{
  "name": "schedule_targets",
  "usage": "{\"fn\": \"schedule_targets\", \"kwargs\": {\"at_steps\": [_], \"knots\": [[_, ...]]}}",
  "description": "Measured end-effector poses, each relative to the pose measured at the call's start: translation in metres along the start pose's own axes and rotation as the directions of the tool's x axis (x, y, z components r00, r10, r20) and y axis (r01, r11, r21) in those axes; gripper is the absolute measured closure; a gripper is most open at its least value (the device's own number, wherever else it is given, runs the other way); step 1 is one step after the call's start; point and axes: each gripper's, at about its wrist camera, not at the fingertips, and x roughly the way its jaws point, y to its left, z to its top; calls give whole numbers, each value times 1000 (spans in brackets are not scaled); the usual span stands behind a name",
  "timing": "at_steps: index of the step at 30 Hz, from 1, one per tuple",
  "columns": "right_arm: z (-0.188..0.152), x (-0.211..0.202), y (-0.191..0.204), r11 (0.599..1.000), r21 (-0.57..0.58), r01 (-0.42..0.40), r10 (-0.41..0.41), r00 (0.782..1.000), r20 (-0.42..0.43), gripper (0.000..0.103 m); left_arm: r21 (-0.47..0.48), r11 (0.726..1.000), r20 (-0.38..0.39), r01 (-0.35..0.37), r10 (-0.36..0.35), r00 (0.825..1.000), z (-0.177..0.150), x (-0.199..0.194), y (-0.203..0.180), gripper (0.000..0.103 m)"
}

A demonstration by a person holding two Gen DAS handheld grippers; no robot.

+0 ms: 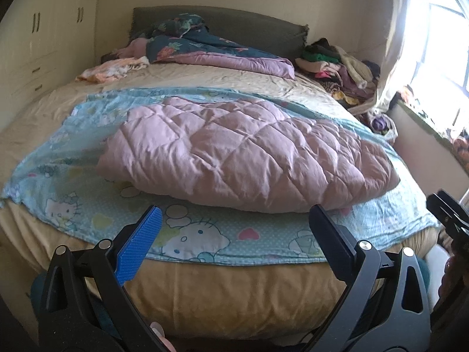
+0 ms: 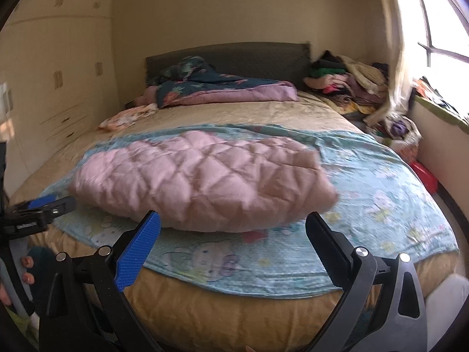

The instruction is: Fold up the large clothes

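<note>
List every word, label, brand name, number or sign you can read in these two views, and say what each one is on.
None can be read.
The light blue cartoon-cat printed sheet shows only pictures: cat faces, hearts, bubbles; no lettering can be made out.
The pink quilted padded garment shows no visible tag or print.
Both open hand-held grippers, left and right, show no markings.
The cream wardrobe doors are plain.

A home bedroom: a wide bed (image 1: pixel 205 290) with a headboard (image 1: pixel 249 26) at twelve o'clock, built-in wardrobes (image 1: pixel 44 38) at ten, a curtained window (image 1: pixel 433 44) at two.
</note>
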Motion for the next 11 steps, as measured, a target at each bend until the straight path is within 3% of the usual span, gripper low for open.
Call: {"fn": "schedule_targets", "kwargs": {"at_steps": [5, 7, 8, 10, 11], "knots": [[-8, -13, -87, 974, 139, 176, -179, 984, 6, 4, -107, 988, 12, -110, 112, 994, 21, 17, 52, 9], [-21, -22, -145, 924, 222, 311, -316, 949, -12, 4, -163, 971, 3, -176, 179, 984, 33, 28, 88, 9], [-30, -27, -176, 882, 264, 391, -394, 918, -44, 4, -206, 950, -5, -235, 239, 971, 40, 35, 117, 9], [-57, -41, -256, 755, 352, 553, -546, 828, -128, 4, -260, 910, -16, -323, 330, 944, 52, 45, 161, 9], [-68, -45, -283, 700, 366, 613, -597, 784, -171, 4, -297, 874, -29, -384, 394, 919, 60, 54, 194, 9]]}}
